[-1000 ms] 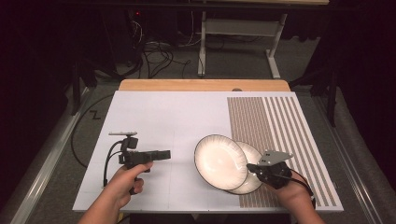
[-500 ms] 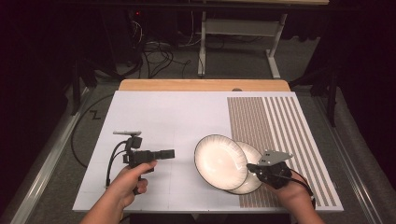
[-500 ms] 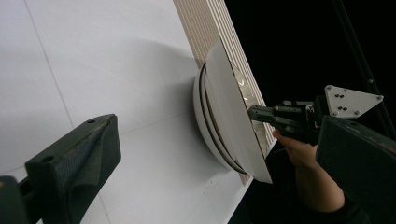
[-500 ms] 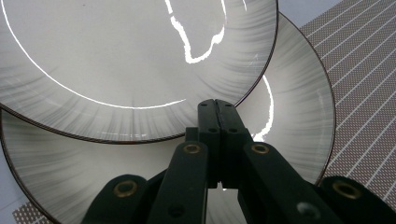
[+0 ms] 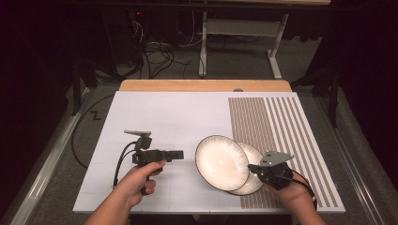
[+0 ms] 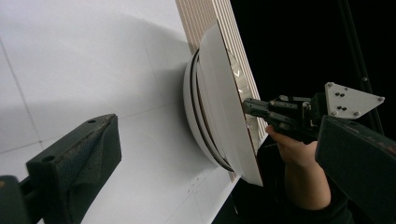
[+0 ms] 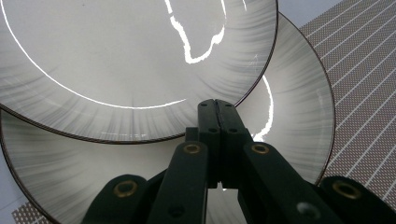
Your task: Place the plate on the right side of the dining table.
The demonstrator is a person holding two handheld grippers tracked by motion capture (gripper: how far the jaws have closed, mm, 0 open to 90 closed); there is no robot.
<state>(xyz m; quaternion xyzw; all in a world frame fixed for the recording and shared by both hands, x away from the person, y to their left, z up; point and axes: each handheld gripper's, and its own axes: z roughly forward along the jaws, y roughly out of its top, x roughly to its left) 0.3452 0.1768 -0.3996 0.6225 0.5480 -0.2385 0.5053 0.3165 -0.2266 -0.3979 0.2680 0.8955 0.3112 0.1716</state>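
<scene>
White plates are being worked on here: a top plate (image 5: 221, 162) is tipped up on one side over a bottom plate (image 5: 250, 180), which lies flat on the table (image 5: 159, 112), partly on the brown striped mat (image 5: 281, 122). The right gripper (image 5: 256, 168) is seen at the near right edge of the top plate, and its jaws are pressed tight together on that rim, so the plate is held there. In the right gripper view the closed jaws (image 7: 217, 109) are seen meeting the dark rim line of the top plate (image 7: 130, 56), with the bottom plate (image 7: 289, 116) spread out under and behind it. In the left gripper view the top plate (image 6: 224, 107) is seen edge-on, leaning away from the bottom plate (image 6: 191, 107), with the right gripper (image 6: 250, 106) pinching its far side. The left gripper (image 5: 178, 154) is held just left of the plates, pointing at them, not touching; its jaws look spread apart. The step looks like lifting the top plate off. To do it well, the grip should be kept firm, since only a thin rim is held and a smooth plate could slip. The plate should be raised slowly, so the lower one is not dragged along
</scene>
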